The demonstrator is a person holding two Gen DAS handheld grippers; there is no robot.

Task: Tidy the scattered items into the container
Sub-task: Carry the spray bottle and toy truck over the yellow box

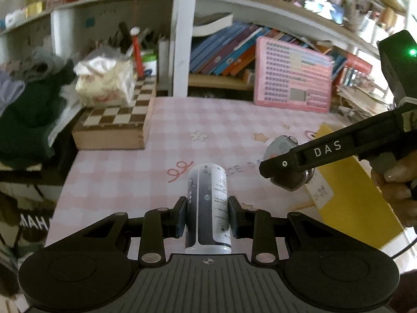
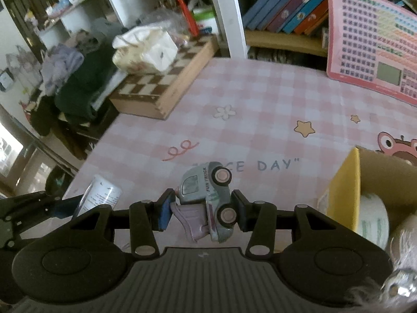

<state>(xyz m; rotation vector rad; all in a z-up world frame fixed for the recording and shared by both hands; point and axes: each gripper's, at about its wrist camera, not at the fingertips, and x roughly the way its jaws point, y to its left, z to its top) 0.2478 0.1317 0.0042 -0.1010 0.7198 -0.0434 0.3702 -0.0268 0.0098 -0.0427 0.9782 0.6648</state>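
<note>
- The left gripper (image 1: 208, 215) pinches a small white-and-grey bottle (image 1: 208, 206) between its two pads; the bottle lies along the fingers, its printed label facing up, lifted clear of the pink checked tablecloth (image 1: 161, 135).
- The right gripper (image 2: 203, 210) is pressed tight on a toy truck (image 2: 208, 200), a pale grey-green one lettered "FUN TRUCK", tipped on its side so that its two pink-hubbed wheels face the camera and a mauve part hangs below the left pad.
- In the left wrist view the right gripper (image 1: 276, 176) reaches in from the right edge, the truck (image 1: 280, 146) showing behind its fingertip, a hand (image 1: 396, 187) wrapped around the grip.
- In the right wrist view the bottle (image 2: 100, 198) shows at lower left, with the left gripper's dark frame beside it.
- The container, a yellow cardboard box (image 2: 346, 190), stands open on the cloth to the right of the truck; inside it sit a white roll with green print (image 2: 372, 219) and something pale and fluffy, too blurred to name.
- At the back left of the table a wooden chessboard box (image 1: 117, 120) carries a tissue pack (image 1: 104, 83).
- A pink learning tablet with rows of keys (image 1: 294, 75) leans against the bookshelf (image 1: 226, 49).
</note>
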